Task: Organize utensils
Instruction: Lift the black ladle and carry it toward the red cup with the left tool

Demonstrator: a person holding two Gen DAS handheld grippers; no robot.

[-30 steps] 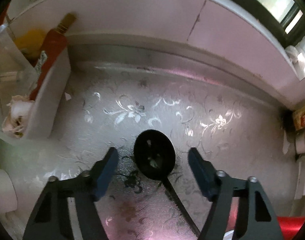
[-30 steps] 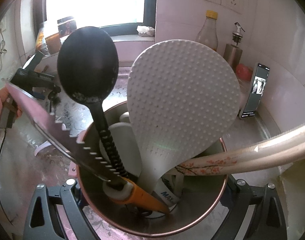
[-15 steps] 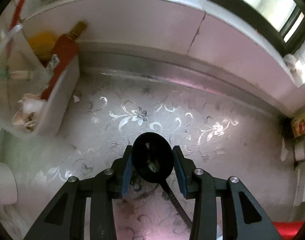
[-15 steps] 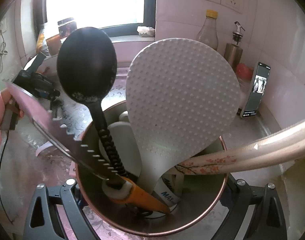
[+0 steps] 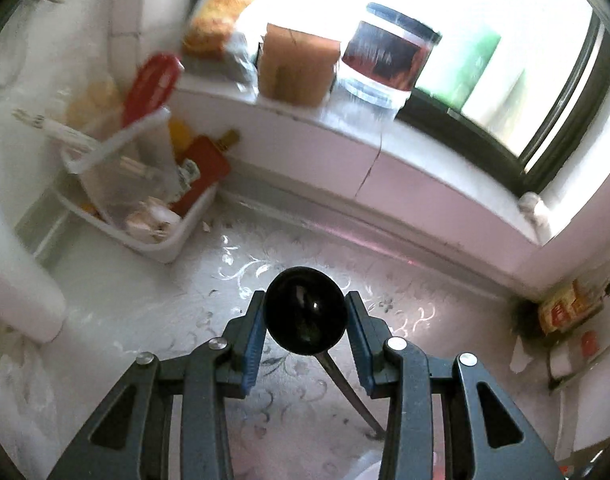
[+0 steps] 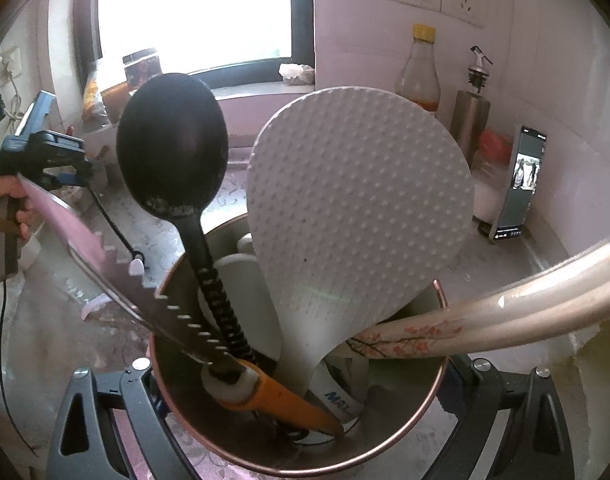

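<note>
My left gripper (image 5: 305, 304) is shut on the round bowl of a black ladle (image 5: 301, 320), with a blue pad against each side. The ladle hangs above the flowered counter (image 5: 185, 320), its thin handle (image 5: 349, 392) trailing down to the lower right. My right gripper (image 6: 301, 368) is shut on a copper-rimmed metal utensil holder (image 6: 405, 444). The holder contains a black spoon (image 6: 173, 156), a white dimpled rice paddle (image 6: 357, 208), a serrated knife (image 6: 117, 276) with an orange handle, and blossom-printed handles (image 6: 485, 320). In the right wrist view the left gripper (image 6: 71, 174) shows at far left in a person's hand (image 6: 5, 200).
A white bin (image 5: 173, 240) with bottles and garlic stands at the counter's back left. Jars and packets (image 5: 385, 60) line the windowsill. By the tiled wall are an oil bottle (image 6: 419, 72), a steel dispenser (image 6: 473, 116) and an upright phone (image 6: 521, 184).
The left gripper's jaws closed on the ladle's bowl, then lifted it off the counter and tilted upward, bringing the windowsill into view. The right gripper and holder stayed put.
</note>
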